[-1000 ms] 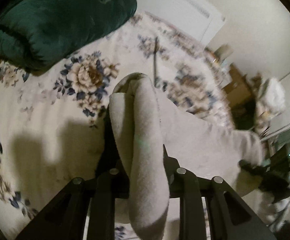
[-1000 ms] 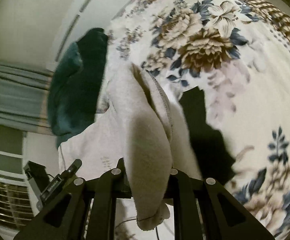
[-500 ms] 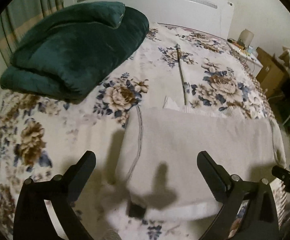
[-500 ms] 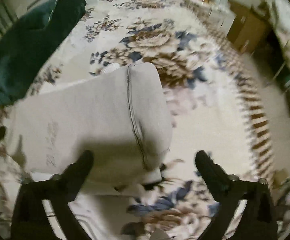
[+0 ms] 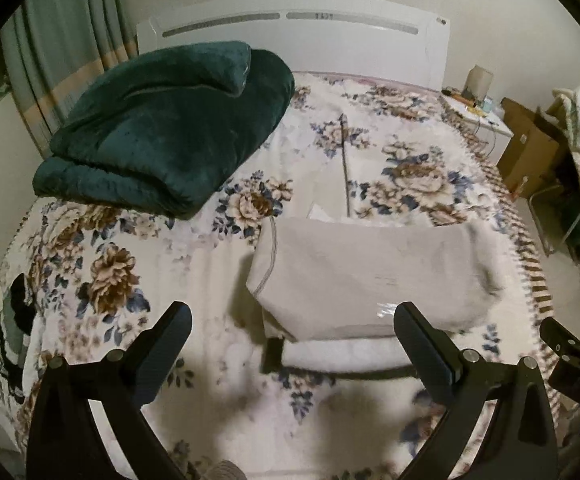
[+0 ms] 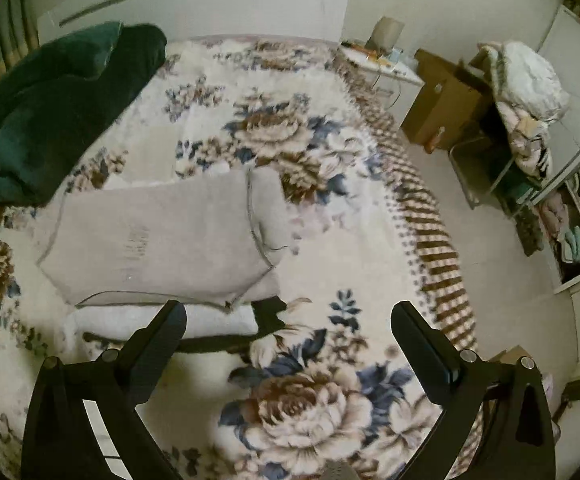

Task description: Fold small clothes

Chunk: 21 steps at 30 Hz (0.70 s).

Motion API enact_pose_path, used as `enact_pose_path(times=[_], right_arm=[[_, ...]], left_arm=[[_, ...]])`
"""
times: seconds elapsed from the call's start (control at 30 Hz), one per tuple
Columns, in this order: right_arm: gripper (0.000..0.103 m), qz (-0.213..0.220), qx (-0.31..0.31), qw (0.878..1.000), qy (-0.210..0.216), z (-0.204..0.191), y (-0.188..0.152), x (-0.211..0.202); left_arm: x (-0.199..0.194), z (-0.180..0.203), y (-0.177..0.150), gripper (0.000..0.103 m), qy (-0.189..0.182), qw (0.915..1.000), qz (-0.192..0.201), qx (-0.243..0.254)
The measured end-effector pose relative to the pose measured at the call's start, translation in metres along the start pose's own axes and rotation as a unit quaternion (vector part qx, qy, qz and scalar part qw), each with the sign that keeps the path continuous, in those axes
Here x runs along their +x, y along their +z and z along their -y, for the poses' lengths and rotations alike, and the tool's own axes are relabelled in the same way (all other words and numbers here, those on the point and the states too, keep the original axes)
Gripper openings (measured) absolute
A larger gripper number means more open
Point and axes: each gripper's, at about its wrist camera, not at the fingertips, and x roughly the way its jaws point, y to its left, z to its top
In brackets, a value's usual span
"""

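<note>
A pale beige folded garment (image 5: 370, 272) lies flat on the floral bedspread (image 5: 129, 280), on top of a white cloth with a dark strap. It also shows in the right wrist view (image 6: 157, 240). My left gripper (image 5: 292, 330) is open and empty, raised above and just in front of the garment's near edge. My right gripper (image 6: 290, 326) is open and empty, above the bedspread (image 6: 310, 400) to the right of the garment. The right gripper's tip shows at the right edge of the left wrist view (image 5: 570, 348).
A folded dark green blanket (image 5: 161, 128) lies at the back left of the bed, in front of the white headboard (image 5: 290, 36). Right of the bed are a nightstand (image 6: 386, 68), cardboard boxes (image 6: 446, 112) and a chair heaped with laundry (image 6: 526, 92).
Both grippers were shut on the beige garment a second ago. They opened, let it drop folded on the bed, and have drawn back and up from it.
</note>
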Motion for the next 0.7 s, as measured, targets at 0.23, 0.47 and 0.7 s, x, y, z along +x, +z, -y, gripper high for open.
enact_pose_path(times=[0.23, 0.47, 0.7], right_arm=[[0.103, 0.045, 0.001, 0.999, -0.001, 0.021, -0.016, -0.114], [0.103, 0.087, 0.0, 0.996, 0.004, 0.044, -0.038, -0.227], [0.103, 0.127, -0.007, 0.992, 0.013, 0.066, -0.07, -0.331]], left_arm=[[-0.096, 0.01, -0.004, 0.103, 0.001, 0.9994, 0.034, -0.004], [-0.192, 0.015, -0.016, 0.103, -0.002, 0.9979, 0.064, 0.001], [-0.267, 0.019, -0.033, 0.103, -0.007, 0.9966, 0.082, 0.003]])
